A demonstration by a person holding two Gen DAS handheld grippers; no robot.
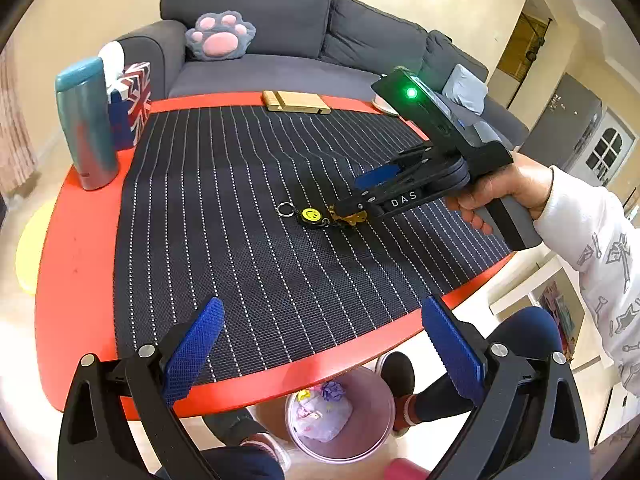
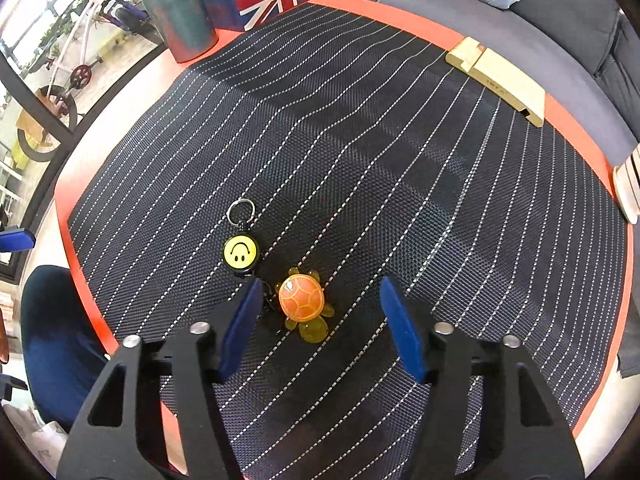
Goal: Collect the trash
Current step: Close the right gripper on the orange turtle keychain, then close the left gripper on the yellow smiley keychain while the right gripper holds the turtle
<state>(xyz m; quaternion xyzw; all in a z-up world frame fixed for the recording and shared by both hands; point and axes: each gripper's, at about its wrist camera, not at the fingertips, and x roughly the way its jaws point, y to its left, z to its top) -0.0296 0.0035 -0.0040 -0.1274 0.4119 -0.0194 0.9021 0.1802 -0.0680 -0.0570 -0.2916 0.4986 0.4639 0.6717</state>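
Note:
An orange toy turtle (image 2: 302, 300) lies on the striped mat, chained to a yellow smiley keychain (image 2: 240, 252) with a metal ring. My right gripper (image 2: 320, 292) points steeply down over it. Its blue pads (image 2: 240, 328) stand on either side of the turtle without touching it, so it is open. In the left wrist view, the right gripper (image 1: 349, 200) is held by a hand above the keychain (image 1: 310, 214), and the turtle (image 1: 354, 220) peeks out under it. My left gripper (image 1: 324, 344) hangs open and holds nothing over the table's near edge. A pink bin (image 1: 384, 412) with crumpled paper stands on the floor below.
The dark mat (image 2: 400, 140) covers a red table (image 1: 80, 260). A teal tumbler (image 1: 86, 124) and a Union Jack tissue box (image 1: 134, 104) stand at the back left. A wooden block (image 1: 296, 102) lies at the far edge. Behind is a grey sofa (image 1: 280, 68). Feet stand by the bin.

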